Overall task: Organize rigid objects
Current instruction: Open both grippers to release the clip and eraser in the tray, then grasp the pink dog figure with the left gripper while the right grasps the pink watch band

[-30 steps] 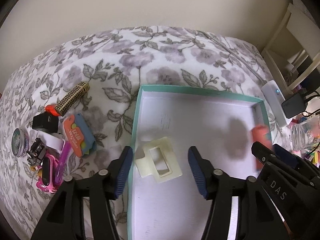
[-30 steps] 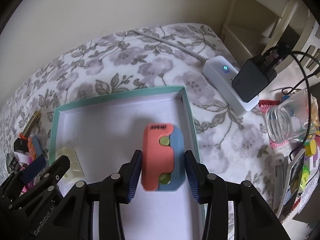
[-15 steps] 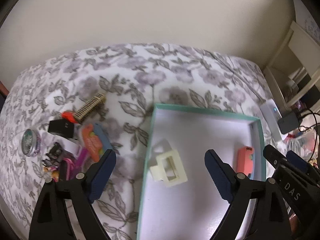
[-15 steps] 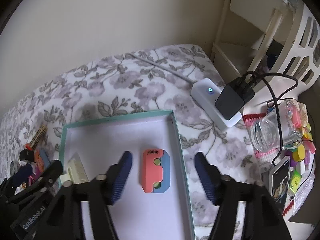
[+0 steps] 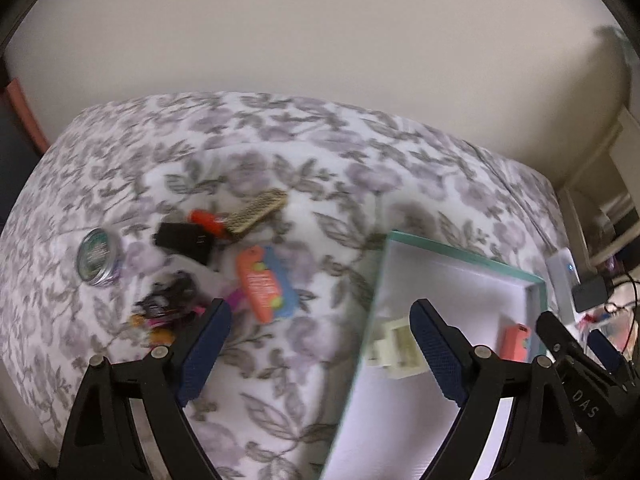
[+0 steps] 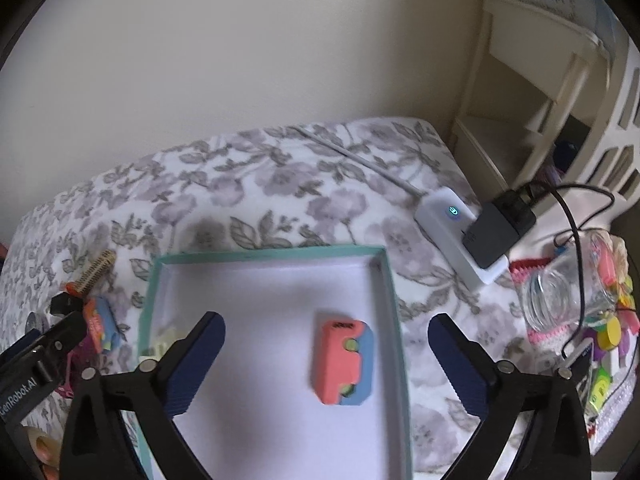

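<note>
Right hand-held gripper (image 6: pixel 326 354): jaws just opening, now wide apart, nothing between the pads; coral-and-blue plastic block (image 6: pixel 344 362) lies flat below, inside the teal-rimmed white cardboard tray (image 6: pixel 272 254). Left hand-held gripper (image 5: pixel 320 350): jaws apart, empty, straddling the tray's left rim. Cream plastic clip (image 5: pixel 394 350) sits in the tray. Next pick, probably: matching coral-and-blue block (image 5: pixel 266 286) on the floral bedspread (image 5: pixel 280 148); approach squarely, clearing the neighbouring clutter.

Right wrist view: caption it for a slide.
Open right tool above the coral-and-blue block lying in the teal tray beside a cream clip.
</note>
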A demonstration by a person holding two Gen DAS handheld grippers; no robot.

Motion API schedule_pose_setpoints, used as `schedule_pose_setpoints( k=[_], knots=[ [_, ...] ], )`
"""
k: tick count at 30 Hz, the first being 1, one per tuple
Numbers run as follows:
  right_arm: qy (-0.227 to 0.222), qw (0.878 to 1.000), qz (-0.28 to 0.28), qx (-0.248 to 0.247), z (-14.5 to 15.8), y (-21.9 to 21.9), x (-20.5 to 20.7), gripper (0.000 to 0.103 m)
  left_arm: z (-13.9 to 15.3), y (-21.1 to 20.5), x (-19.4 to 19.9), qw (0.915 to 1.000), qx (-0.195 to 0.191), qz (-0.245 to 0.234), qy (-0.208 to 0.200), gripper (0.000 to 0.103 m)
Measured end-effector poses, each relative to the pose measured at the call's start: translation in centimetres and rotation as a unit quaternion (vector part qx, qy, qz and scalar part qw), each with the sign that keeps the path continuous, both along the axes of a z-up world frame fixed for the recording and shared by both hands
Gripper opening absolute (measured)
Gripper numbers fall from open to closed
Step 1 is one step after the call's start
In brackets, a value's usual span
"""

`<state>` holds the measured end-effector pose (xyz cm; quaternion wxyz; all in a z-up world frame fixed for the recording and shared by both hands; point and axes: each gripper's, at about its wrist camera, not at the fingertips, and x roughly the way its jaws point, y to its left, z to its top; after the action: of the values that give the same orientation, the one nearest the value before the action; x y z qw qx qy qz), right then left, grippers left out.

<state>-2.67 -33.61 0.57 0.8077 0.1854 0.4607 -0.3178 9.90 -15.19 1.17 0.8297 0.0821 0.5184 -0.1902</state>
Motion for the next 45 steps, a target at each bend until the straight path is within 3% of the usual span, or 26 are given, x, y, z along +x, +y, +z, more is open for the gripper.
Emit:
schedule_pose_setpoints(
  k=[8,15,24,30,37,45],
  knots=[
    [-0.047,0.998,0.038,0.019,0.6,2.8,2.4,0.103,1.8,6.5,2.4,0.9966,-0.003,0.079,-0.025,0.091],
    [-0.089,0.994,0.053,0.034,2.0,5.3,4.1,0.103,3.0,14.0,5.0,0.9856,0.003,0.165,-0.038,0.091],
    [-0.107,0.987,0.116,0.04,3.0,11.3,7.4,0.103,3.5,19.7,6.4,0.9768,0.003,0.213,-0.026,0.091],
    [-0.097,0.977,0.18,0.067,1.8,16.4,10.1,0.103,3.1,22.1,7.3,0.9738,0.016,0.226,-0.011,0.091],
    [-0.039,0.972,0.215,0.088,-2.5,20.2,12.7,0.095,0.2,24.1,9.0,0.9668,0.035,0.25,0.04,0.091],
    [-0.003,0.965,0.231,0.125,-6.0,21.4,13.5,0.068,-3.5,21.7,9.3,0.9713,0.023,0.207,0.115,0.091]
  ],
)
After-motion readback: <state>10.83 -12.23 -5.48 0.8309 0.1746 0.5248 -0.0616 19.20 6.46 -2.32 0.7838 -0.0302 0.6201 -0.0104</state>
